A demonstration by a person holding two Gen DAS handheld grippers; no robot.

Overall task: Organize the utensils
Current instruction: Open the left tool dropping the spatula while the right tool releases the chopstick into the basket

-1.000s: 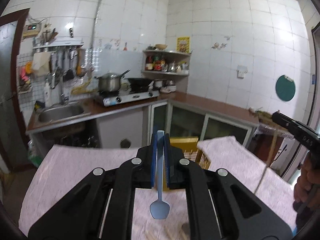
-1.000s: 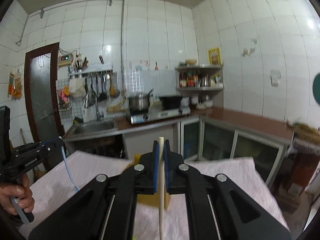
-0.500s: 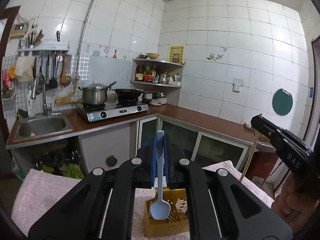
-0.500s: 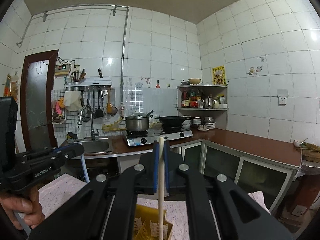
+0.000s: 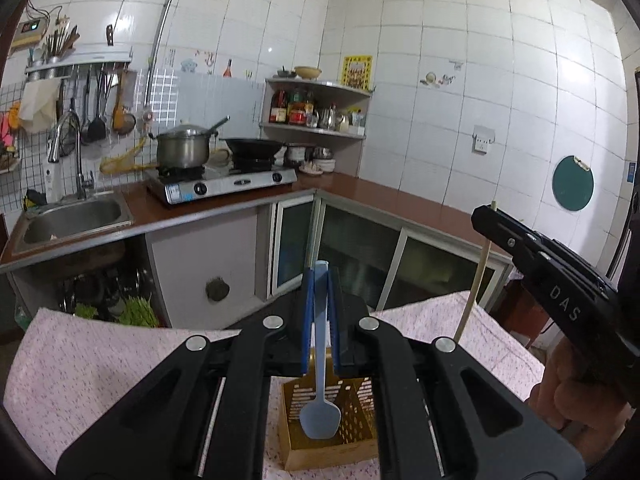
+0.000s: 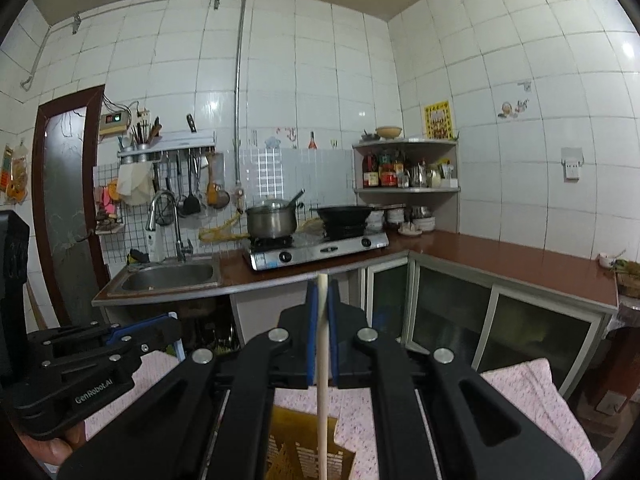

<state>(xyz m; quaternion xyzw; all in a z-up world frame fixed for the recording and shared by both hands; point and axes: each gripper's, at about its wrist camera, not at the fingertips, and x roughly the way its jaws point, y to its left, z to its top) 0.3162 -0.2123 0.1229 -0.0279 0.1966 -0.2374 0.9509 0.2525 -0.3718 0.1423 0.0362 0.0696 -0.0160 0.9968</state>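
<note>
the left tongs (image 5: 320,320) are clamped on the handle of a pale blue spoon (image 5: 320,380), which hangs near plumb, bowl downward, just above the open top of a yellow perforated utensil holder (image 5: 352,440) standing on the pink-clothed tabletop (image 5: 100,368). the right tongs (image 6: 322,332) are pinched shut on a pale wooden chopstick (image 6: 322,420), its long axis running upright, lower end dipping toward the same holder. both pieces look light and stiff; the spoon's smooth plastic handle could slip or swing in a grip this high, and a hold nearer mid-handle would likely steady it. the thin round chopstick may roll between the pads, so it probably wants a straight lowering into the holder's slots.
</note>
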